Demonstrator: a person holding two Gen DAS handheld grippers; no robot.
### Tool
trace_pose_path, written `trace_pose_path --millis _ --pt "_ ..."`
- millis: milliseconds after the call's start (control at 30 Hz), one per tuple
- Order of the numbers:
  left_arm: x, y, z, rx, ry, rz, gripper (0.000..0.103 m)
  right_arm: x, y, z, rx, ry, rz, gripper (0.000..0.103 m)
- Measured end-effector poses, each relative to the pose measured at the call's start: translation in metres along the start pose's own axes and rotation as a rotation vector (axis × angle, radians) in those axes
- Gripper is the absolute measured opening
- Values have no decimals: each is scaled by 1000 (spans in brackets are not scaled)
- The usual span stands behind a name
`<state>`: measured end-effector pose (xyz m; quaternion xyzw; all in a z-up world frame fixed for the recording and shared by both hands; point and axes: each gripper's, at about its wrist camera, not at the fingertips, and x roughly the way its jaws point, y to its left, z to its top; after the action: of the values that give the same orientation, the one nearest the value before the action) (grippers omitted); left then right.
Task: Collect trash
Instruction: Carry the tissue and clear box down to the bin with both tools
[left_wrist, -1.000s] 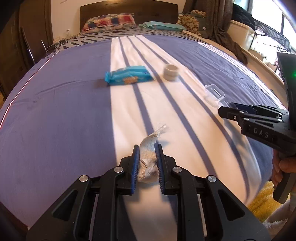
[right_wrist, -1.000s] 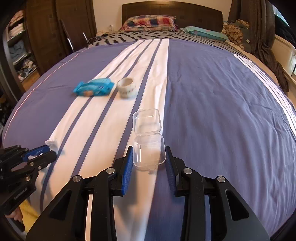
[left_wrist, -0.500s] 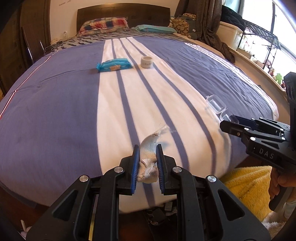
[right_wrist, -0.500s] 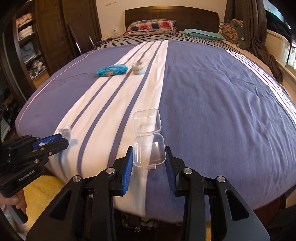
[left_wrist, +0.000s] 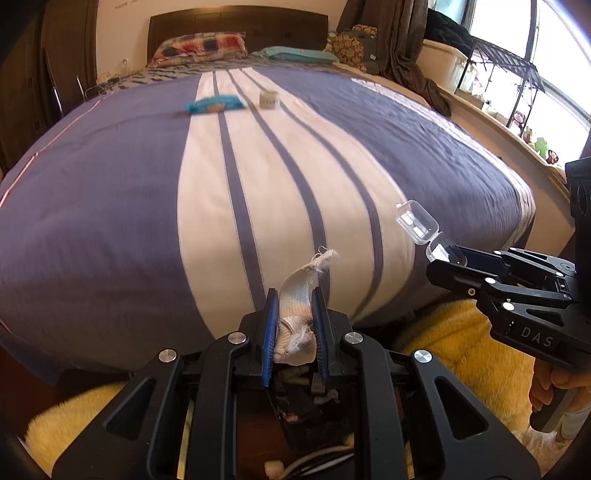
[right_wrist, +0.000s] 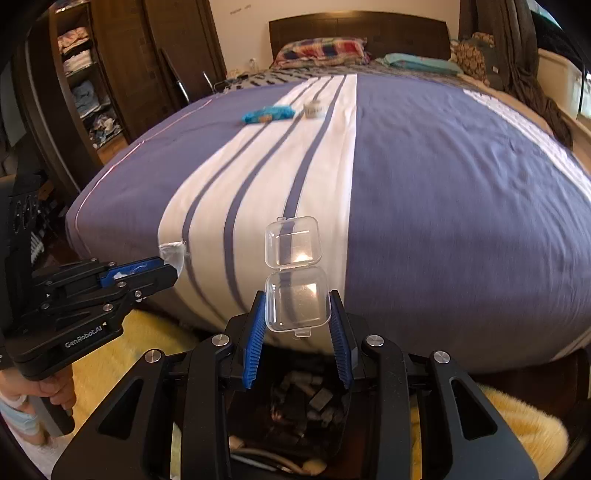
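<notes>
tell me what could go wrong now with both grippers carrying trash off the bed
1. The right gripper pinches only the base of the clear hinged box; its open lid hangs free, so it might twist out.
2. The left gripper holds the gauze strip with a frayed end sticking out, which may snag.
3. The bin below is small and dark, so a drop could miss onto the yellow rug.
</notes>
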<state>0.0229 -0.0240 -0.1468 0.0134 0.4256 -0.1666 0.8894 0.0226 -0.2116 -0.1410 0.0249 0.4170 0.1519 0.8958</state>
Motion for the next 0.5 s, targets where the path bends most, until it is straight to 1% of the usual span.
trace_pose_path --millis 133,267,500 --pt "9 -1 -20 -9 44 -9 17 7 0 -19 6 46 7 34" --pt "23 -2 -38 -19 91 -19 17 23 -1 -38 15 105 16 34" --pt "67 -3 -76 -33 224 -39 17 59 0 -63 23 215 16 34"
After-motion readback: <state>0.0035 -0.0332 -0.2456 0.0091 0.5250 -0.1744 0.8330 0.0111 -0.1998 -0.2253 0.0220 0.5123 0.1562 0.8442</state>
